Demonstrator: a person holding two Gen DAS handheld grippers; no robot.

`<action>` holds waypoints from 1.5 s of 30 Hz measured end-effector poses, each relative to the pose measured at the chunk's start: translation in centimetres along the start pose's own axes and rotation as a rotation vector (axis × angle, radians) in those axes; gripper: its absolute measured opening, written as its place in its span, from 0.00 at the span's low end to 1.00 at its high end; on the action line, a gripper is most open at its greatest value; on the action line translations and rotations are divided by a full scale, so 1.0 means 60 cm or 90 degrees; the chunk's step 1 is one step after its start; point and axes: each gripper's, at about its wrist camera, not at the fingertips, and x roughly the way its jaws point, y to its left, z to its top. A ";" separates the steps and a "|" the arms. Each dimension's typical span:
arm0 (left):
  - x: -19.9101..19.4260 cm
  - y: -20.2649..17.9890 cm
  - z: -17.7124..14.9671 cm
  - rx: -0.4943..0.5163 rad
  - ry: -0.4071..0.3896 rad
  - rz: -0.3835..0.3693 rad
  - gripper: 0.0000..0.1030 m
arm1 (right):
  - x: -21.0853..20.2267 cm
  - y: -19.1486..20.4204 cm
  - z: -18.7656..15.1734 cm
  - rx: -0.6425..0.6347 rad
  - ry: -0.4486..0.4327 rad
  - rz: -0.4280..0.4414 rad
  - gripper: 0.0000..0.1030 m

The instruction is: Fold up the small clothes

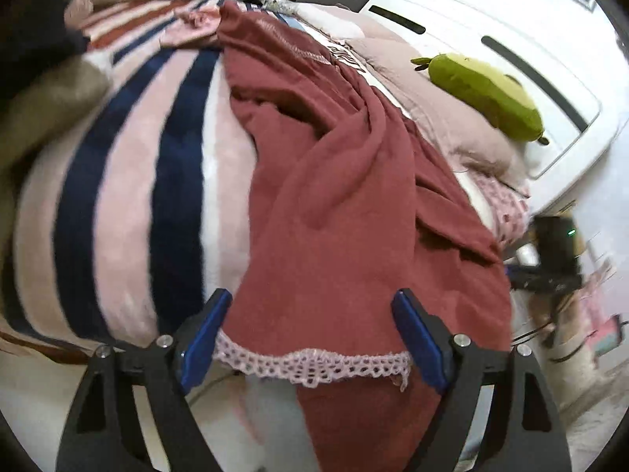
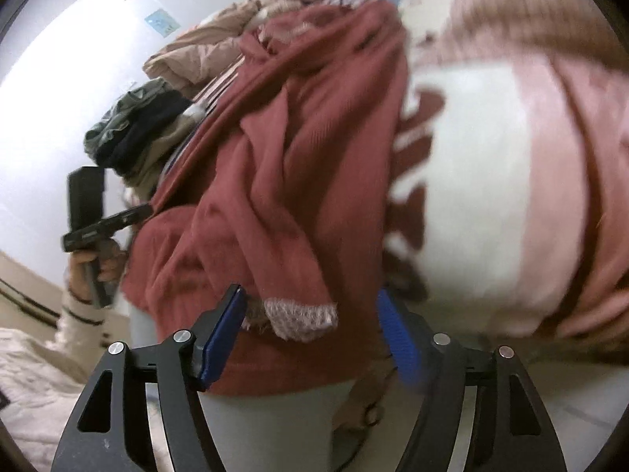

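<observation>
Both hand-held grippers, left (image 1: 310, 310) and right (image 2: 310, 306), gape released; each should clench the rust-red lace-trimmed knit garment (image 1: 334, 204) at its hem

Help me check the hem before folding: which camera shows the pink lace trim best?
The left wrist view: the lace trim runs sharp and unbroken between the open left gripper. The right wrist view shows only a short, blurred piece on the red garment.

A dark red garment (image 1: 334, 196) with a pink lace-trimmed hem (image 1: 314, 364) is draped over a pink, white and navy striped blanket (image 1: 129, 204) on the bed. The left hand-held gripper (image 1: 312, 314) is seen with its blue pads (image 1: 418, 338) spread wide, the hem lying between them. A green plush toy (image 1: 483, 94) is noted near the white headboard (image 1: 491, 43).
</observation>
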 end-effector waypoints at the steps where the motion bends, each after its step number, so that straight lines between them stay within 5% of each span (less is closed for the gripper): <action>1: 0.002 0.004 -0.001 -0.011 0.001 -0.014 0.79 | 0.008 -0.004 -0.005 0.011 0.010 0.042 0.67; 3: 0.009 0.012 -0.003 -0.035 0.008 -0.045 0.79 | 0.016 -0.005 -0.006 0.014 0.011 0.072 0.78; 6: 0.026 0.008 0.003 -0.038 0.009 -0.074 0.75 | 0.027 -0.014 0.003 0.027 -0.010 0.107 0.81; 10: 0.049 -0.018 0.007 -0.020 0.013 -0.097 0.44 | 0.037 -0.019 0.019 0.040 -0.033 0.174 0.80; 13: 0.056 -0.037 0.017 0.003 0.001 -0.084 0.24 | 0.024 -0.005 0.030 0.009 -0.061 0.194 0.63; 22: 0.033 -0.028 0.017 0.008 -0.018 -0.074 0.05 | 0.018 -0.007 0.026 0.011 -0.045 0.141 0.63; 24: 0.024 -0.020 0.018 -0.001 -0.033 -0.075 0.04 | 0.000 -0.028 0.014 0.040 -0.069 0.132 0.78; 29: 0.001 -0.009 0.027 -0.013 -0.062 -0.094 0.03 | 0.009 -0.076 0.003 0.116 -0.063 0.207 0.92; 32: 0.005 -0.007 0.029 -0.017 -0.055 -0.103 0.05 | 0.037 -0.092 0.003 0.135 -0.044 0.235 0.92; 35: 0.022 -0.001 0.027 -0.032 -0.032 -0.107 0.34 | 0.058 -0.097 0.006 0.139 -0.039 0.272 0.93; 36: 0.028 0.003 0.026 -0.042 -0.028 -0.104 0.47 | 0.059 -0.092 0.009 0.131 -0.044 0.283 0.92; 39: 0.040 0.009 0.022 -0.056 -0.021 -0.124 0.48 | 0.053 -0.062 0.013 0.076 -0.046 0.294 0.89; 41: 0.046 0.007 0.023 -0.057 -0.024 -0.136 0.48 | 0.042 -0.045 0.011 0.041 -0.053 0.311 0.73; 45: 0.054 -0.014 0.029 -0.033 -0.028 -0.143 0.25 | 0.031 -0.003 0.020 -0.014 -0.067 0.307 0.63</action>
